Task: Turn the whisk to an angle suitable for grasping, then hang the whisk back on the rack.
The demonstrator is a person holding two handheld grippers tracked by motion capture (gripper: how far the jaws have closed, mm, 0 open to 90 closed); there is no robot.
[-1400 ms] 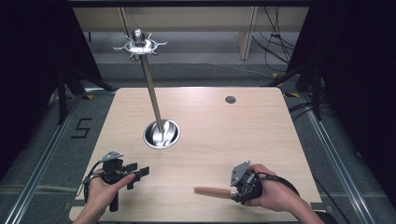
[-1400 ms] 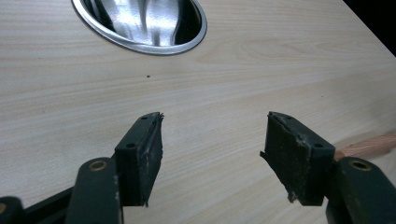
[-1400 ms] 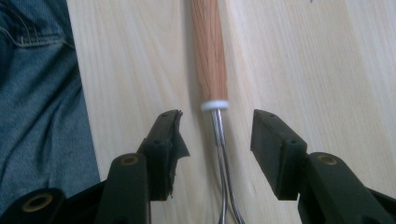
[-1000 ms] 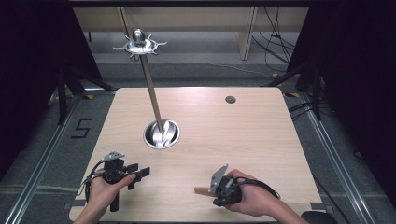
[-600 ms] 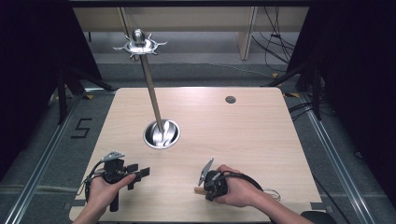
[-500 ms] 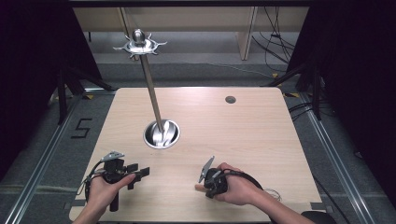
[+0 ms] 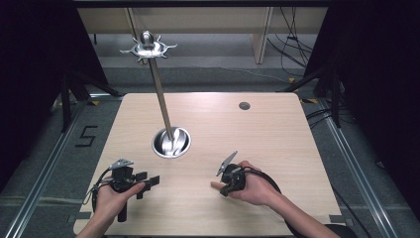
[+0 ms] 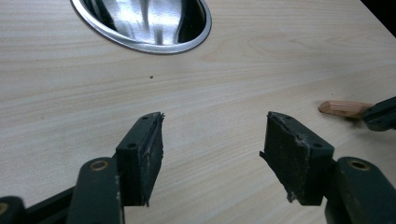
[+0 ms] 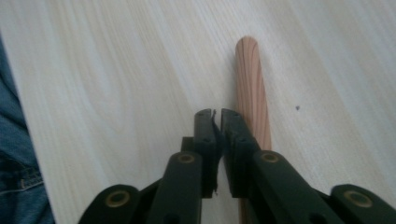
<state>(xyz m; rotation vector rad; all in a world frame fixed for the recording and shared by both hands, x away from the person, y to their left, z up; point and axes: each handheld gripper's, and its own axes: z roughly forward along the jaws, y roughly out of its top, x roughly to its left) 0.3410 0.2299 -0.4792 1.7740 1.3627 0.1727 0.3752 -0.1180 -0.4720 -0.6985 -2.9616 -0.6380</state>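
Pale wood tabletop [image 7: 277,134], one steel bowl [image 7: 171,143], one wooden stick [image 9: 251,88] lying flat near your right gripper [image 7: 224,188], whose jaws, nearly together and just parting, sit above it, gripping nothing. Left gripper [image 8: 212,154] gapes empty. Stick looks light, stiff, rollable: pinch it mid-length

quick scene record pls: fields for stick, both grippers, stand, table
stick: wooden stick flat on table, beside right jaws, not between them
right hand-held gripper: jaws nearly shut, narrow gap, just started opening, nothing held
left hand-held gripper: jaws open, empty, above bare table
stand: metal stand, round base on table, upright pole
table: light wood table
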